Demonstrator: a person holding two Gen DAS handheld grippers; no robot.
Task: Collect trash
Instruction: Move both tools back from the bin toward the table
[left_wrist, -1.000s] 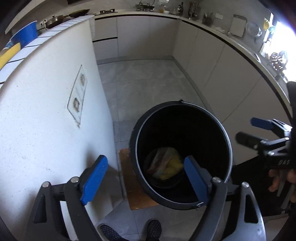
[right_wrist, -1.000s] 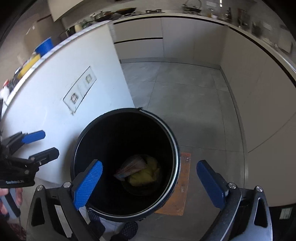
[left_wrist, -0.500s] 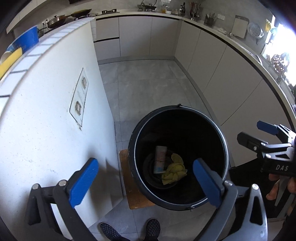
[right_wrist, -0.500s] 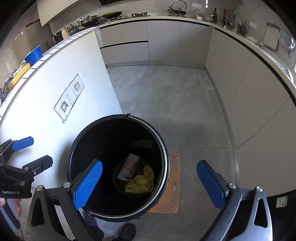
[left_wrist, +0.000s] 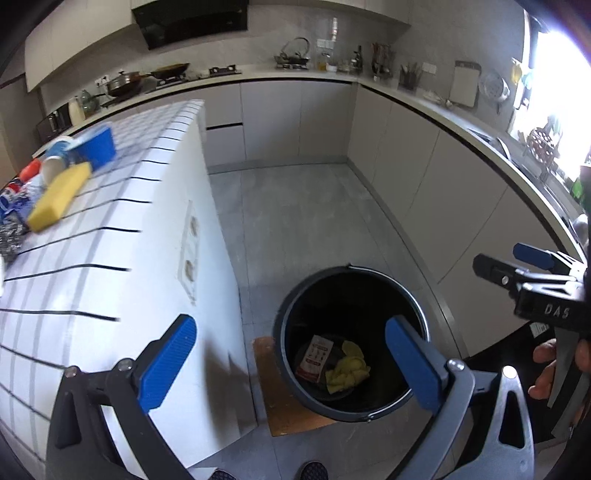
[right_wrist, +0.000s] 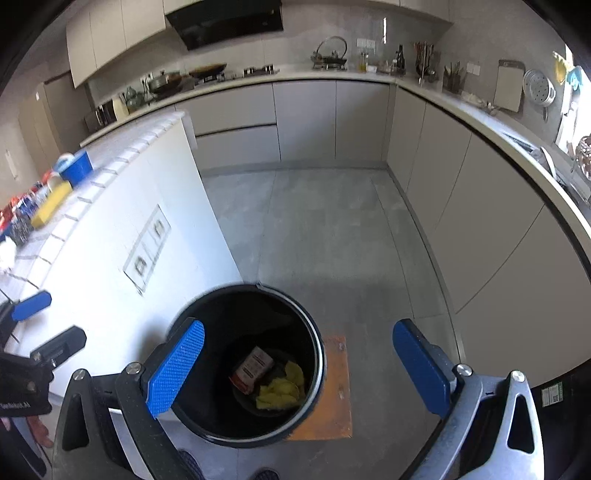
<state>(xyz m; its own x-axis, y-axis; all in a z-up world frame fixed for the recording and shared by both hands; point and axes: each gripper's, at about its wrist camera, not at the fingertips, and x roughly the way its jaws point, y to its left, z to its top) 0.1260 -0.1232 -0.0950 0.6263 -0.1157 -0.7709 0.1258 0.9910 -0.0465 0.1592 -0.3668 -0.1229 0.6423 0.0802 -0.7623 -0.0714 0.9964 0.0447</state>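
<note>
**Left wrist view: both grippers empty above the bin, trash at the bottom**

Left wrist view showed your left gripper (left_wrist: 291, 354) with its blue pads spread wide and nothing between them. One pad (left_wrist: 166, 363) hung in front of the white counter side, the other (left_wrist: 412, 363) over the near right part of the bin's rim. Your right gripper (right_wrist: 299, 363) stood the same way in its own view, jaws wide apart and empty, its left pad over the bin's near edge and its right pad over bare floor. At the bottom edge of both views you could make out the tips of your shoes (left_wrist: 314, 470).

Just beyond the pads stood the black round bin (left_wrist: 280, 343), upright on the grey tile floor and partly on an orange-brown mat (right_wrist: 338, 387). The trash lay at its bottom: a small red-and-white printed packet (left_wrist: 316, 356) and, touching it on the right, a crumpled yellow piece (left_wrist: 347, 371). Both rested inside the bin, well below the rim.

To the left of the bin rose the white island (left_wrist: 122, 291), with a double socket plate (left_wrist: 188, 254) on its end wall. On its tiled top, farther back, you had a yellow sponge (left_wrist: 59, 195), a blue box (left_wrist: 98, 146), and some cups and wrappers too blurred to name.

Your other hand (left_wrist: 550, 369) showed at the right edge of the left view, fingers wrapped on the right gripper's handle.

Farthest off, grey cabinets (right_wrist: 306, 122) ran around the room under a pale worktop carrying pans, a kettle (right_wrist: 330, 51) and a cutting board (right_wrist: 509, 86).
</note>
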